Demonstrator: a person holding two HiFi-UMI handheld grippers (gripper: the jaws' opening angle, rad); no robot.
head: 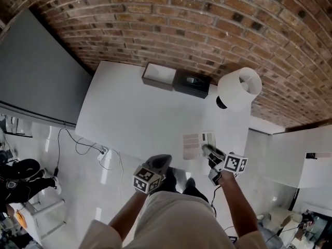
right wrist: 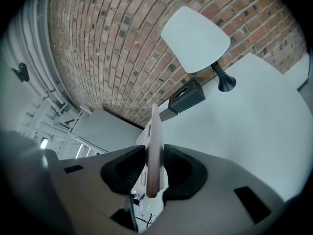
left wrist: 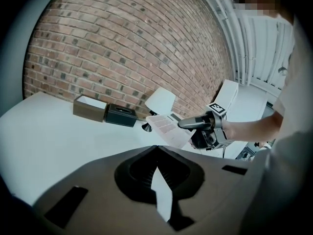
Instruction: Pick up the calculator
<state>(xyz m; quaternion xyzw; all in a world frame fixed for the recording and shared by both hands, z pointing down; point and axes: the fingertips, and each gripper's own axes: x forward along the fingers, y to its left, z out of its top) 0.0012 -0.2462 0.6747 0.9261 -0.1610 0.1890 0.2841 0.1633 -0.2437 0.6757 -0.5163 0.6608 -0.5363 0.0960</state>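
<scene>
The right gripper (right wrist: 154,156) clamps the pale, flat calculator (right wrist: 154,126) edge-on between its pads, seemingly lifted above the white table's (head: 129,113) near edge, while the left gripper (left wrist: 156,149) has its jaws together, empty.

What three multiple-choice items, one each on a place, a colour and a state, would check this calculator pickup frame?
1. Where is the black box?
A. on the floor
B. on the table at the brick wall, next to the brown box
C. on a shelf

2. What colour is the lamp shade?
A. white
B. red
C. black

3. What is the right gripper doing?
A. open and empty
B. shut on nothing
C. shut on the calculator

Answers:
1. B, the two boxes stand side by side at the table's wall edge.
2. A, the shade shows white in every view.
3. C, the calculator sits edge-on, clamped between the jaws.
</scene>
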